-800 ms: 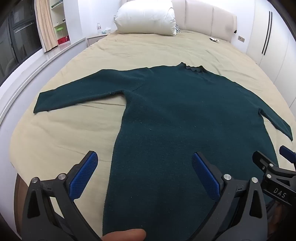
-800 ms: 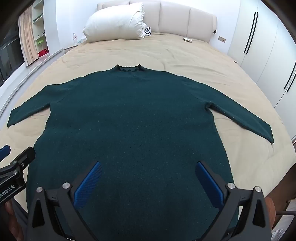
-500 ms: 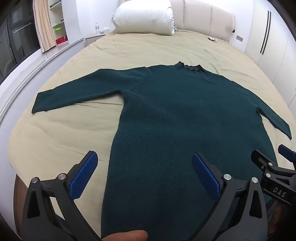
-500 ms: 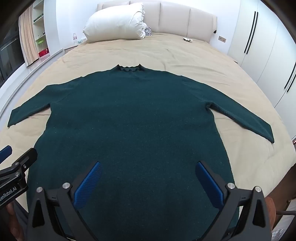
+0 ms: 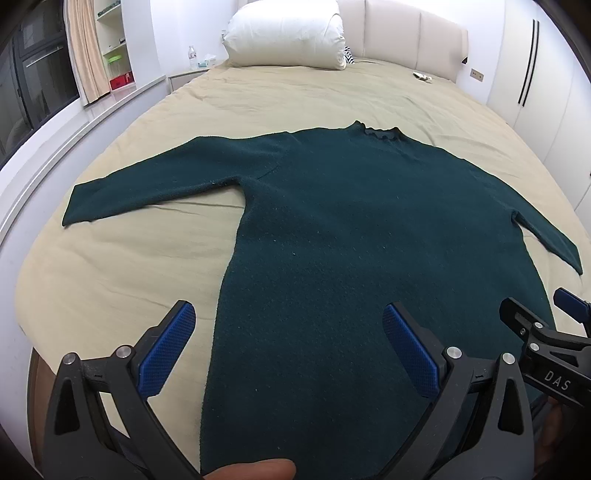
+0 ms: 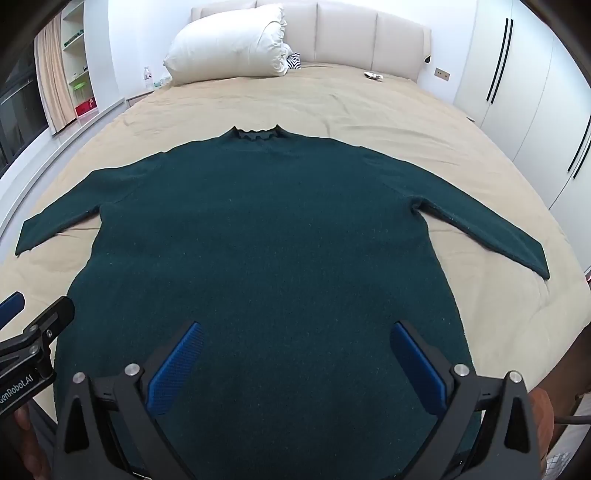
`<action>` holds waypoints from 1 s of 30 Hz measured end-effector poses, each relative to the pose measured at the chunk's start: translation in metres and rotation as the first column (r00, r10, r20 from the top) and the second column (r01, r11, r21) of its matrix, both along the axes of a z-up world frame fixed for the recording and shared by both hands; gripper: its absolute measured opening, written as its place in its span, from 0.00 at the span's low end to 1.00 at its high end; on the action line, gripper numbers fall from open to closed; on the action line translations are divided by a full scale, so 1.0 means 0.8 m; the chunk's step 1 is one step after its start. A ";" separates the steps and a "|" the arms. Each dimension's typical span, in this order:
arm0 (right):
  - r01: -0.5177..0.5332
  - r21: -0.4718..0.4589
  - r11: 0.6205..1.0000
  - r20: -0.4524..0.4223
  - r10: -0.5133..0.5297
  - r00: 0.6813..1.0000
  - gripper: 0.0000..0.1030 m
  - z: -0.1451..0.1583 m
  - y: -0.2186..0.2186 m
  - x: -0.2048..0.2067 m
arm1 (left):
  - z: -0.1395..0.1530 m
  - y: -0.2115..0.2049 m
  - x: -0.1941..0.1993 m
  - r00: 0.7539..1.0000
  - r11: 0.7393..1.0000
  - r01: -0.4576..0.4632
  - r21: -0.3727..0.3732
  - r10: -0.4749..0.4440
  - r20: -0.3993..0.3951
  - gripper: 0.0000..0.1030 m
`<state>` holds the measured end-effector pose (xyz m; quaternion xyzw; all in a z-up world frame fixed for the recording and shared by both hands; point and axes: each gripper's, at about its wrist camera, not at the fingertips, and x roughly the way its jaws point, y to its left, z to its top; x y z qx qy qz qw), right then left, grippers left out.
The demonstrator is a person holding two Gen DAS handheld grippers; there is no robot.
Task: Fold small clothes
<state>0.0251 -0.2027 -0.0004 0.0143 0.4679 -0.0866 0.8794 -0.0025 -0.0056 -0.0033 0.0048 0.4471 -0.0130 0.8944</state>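
A dark green long-sleeved sweater [image 5: 354,236] [image 6: 266,236] lies flat on the beige bed, collar toward the headboard, both sleeves spread out to the sides. My left gripper [image 5: 288,317] hovers open above the sweater's lower left edge, nothing between its blue pads. My right gripper [image 6: 295,332] is open too, above the lower middle of the sweater's body, holding nothing. Each gripper's tip shows at the edge of the other's view. The sweater's bottom hem is hidden behind the gripper frames.
The bed [image 5: 122,258] [image 6: 369,107] has a white pillow [image 5: 284,33] [image 6: 229,48] at the padded headboard and a small object [image 6: 373,75] near it. A window ledge [image 5: 55,140] runs along the left side. White wardrobes [image 6: 524,92] stand on the right.
Both views have shifted only slightly; the left gripper has drifted a little over the sweater's left edge. The sweater has not moved and both grippers stay open.
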 end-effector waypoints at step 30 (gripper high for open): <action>0.008 0.010 1.000 -0.003 -0.007 1.000 1.00 -0.002 0.000 -0.002 | 0.000 -0.002 -0.002 1.000 1.000 0.006 0.000 -0.006 -0.004 1.00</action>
